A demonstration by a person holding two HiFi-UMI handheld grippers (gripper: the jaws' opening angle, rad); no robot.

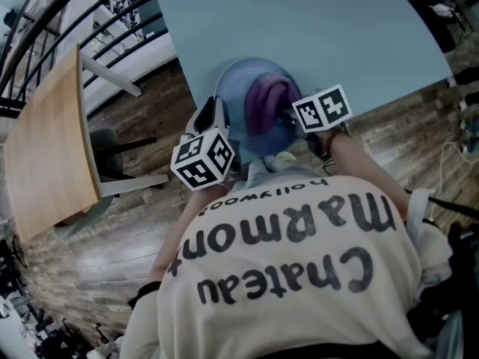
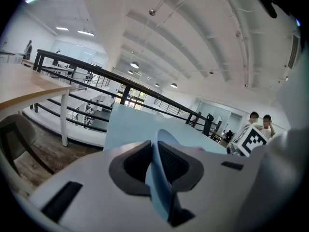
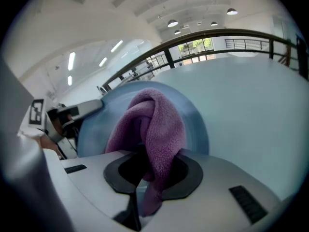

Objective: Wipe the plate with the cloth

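Head view: my left gripper [image 1: 215, 118] sits at the blue plate's [image 1: 239, 88] left rim and my right gripper [image 1: 288, 114] at its right. The purple cloth [image 1: 266, 103] lies on the plate face, at the table's [image 1: 314, 28] near edge.
Left gripper view: jaws narrow, clamped on the plate rim, edge-on between the pads.
Right gripper view: jaws pinch a cloth fold; the rest is bunched ahead of my fingers against the plate.

The cloth [image 3: 157, 124] is fuzzy purple terry with a rough nap, while the plate [image 3: 99, 124] looks smooth and faintly satin. The table [image 1: 299, 21] top is smooth and matt, the floor [image 1: 112, 275] is glossy wood planking, and the left gripper [image 2: 154, 151] has a smooth plastic shell.
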